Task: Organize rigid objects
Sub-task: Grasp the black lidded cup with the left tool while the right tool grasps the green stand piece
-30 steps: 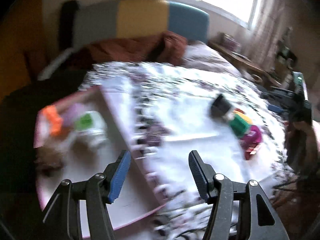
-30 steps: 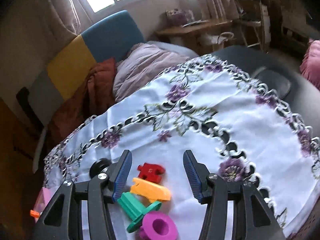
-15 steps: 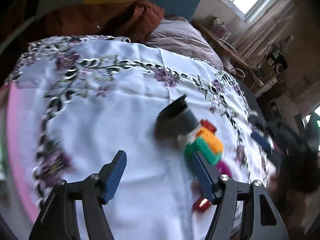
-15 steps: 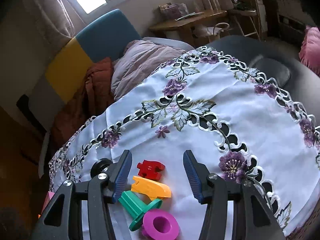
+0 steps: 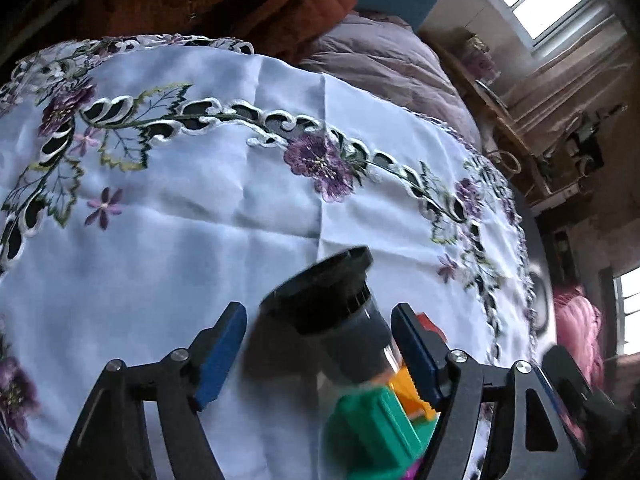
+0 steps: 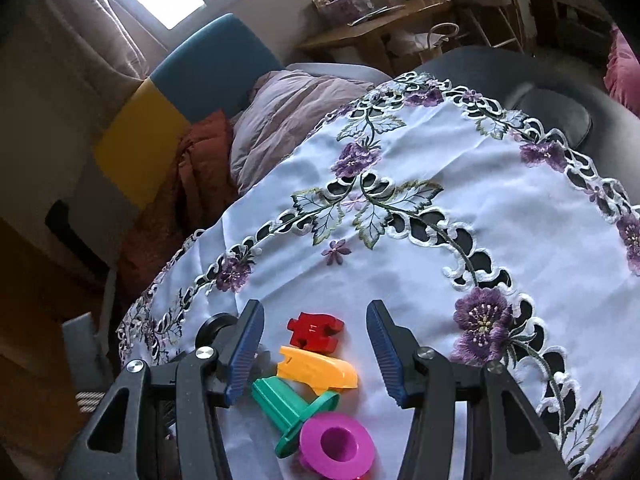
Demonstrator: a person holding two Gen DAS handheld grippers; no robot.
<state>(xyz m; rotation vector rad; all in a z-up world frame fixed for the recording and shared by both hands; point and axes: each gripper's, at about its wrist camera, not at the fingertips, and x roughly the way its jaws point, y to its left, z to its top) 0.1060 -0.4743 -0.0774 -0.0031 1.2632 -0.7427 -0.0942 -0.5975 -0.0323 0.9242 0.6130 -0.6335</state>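
A black cylinder with a wide rim lies on the white cloth between the fingers of my left gripper. The jaws are opening, and the pads stand apart from it. Just behind it sit a green piece, an orange piece and a red piece. In the right wrist view, my right gripper hangs open over a red puzzle piece, an orange piece, a green spool and a magenta ring, touching none. The black cylinder peeks from behind its left finger.
The embroidered white tablecloth covers a round table whose edge falls off at the right. Beyond it stand a blue and yellow chair back, rust and lilac blankets, and a wooden desk under the window.
My left gripper has swept from the pink tray across the cloth to the black cylinder, dropped closer to it, and its jaws have widened. The right gripper has stayed over the coloured pieces.
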